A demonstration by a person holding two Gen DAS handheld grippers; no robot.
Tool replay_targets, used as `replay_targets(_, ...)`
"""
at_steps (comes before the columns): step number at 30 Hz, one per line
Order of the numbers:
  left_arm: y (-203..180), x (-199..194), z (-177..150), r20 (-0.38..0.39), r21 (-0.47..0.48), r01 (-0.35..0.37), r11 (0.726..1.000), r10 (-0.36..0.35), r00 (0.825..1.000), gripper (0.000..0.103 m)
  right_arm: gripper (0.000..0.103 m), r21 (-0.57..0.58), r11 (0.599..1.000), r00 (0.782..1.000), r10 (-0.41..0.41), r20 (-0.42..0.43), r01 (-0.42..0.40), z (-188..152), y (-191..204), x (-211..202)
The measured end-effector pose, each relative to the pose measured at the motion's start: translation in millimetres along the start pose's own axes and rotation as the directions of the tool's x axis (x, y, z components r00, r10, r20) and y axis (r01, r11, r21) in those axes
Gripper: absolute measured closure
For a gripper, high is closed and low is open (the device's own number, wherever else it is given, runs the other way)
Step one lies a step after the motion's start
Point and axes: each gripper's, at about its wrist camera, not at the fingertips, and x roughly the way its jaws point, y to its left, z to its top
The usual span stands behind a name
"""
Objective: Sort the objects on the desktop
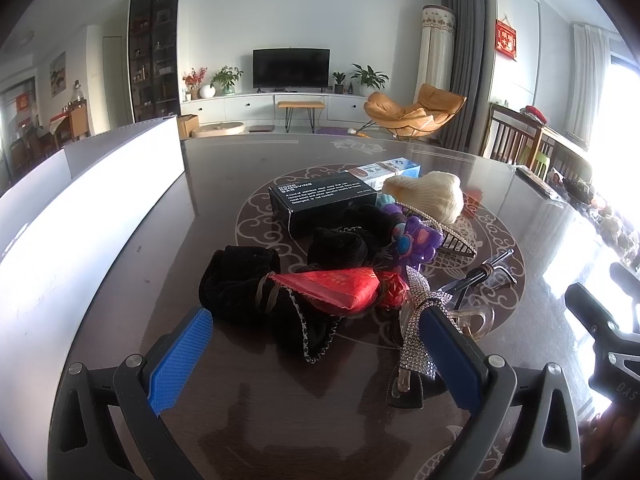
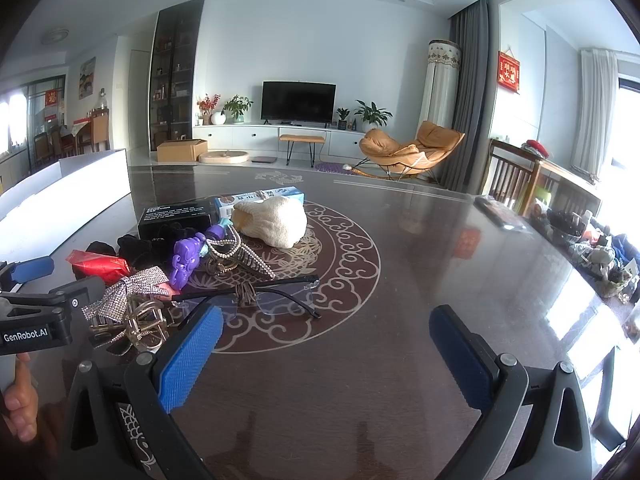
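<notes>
A pile of small objects lies on the dark patterned table [image 1: 240,400]. My left gripper [image 1: 316,320] stands open just in front of a black velvet pouch [image 1: 240,284] and a red packet [image 1: 336,286]. Its right pad [image 1: 452,356] touches a rhinestone bow clip [image 1: 416,344]. Behind these are a purple toy [image 1: 416,244], a black box [image 1: 324,202] and a cream knitted hat [image 1: 428,196]. My right gripper [image 2: 326,314] is open over bare table [image 2: 400,264], with nothing between its fingers. Rimless glasses [image 2: 280,292] lie just beyond its left pad [image 2: 192,356], beside a gold claw clip [image 2: 144,328].
A long white box [image 1: 100,200] runs along the table's left side. A blue-white carton [image 2: 260,196] sits behind the hat [image 2: 272,220]. A dark flat object [image 2: 500,212] and assorted clutter [image 2: 592,248] line the right edge, near a wooden chair [image 2: 516,176].
</notes>
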Motion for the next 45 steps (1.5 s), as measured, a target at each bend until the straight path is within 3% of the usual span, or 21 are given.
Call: replay_targets(45,4.3,2.1,-0.8,-0.012,-0.031,0.006,0.999,-0.006,1.000,0.000,0.000,0.001,1.000,1.000,0.000,0.001,0.000,-0.8,0.4,0.4)
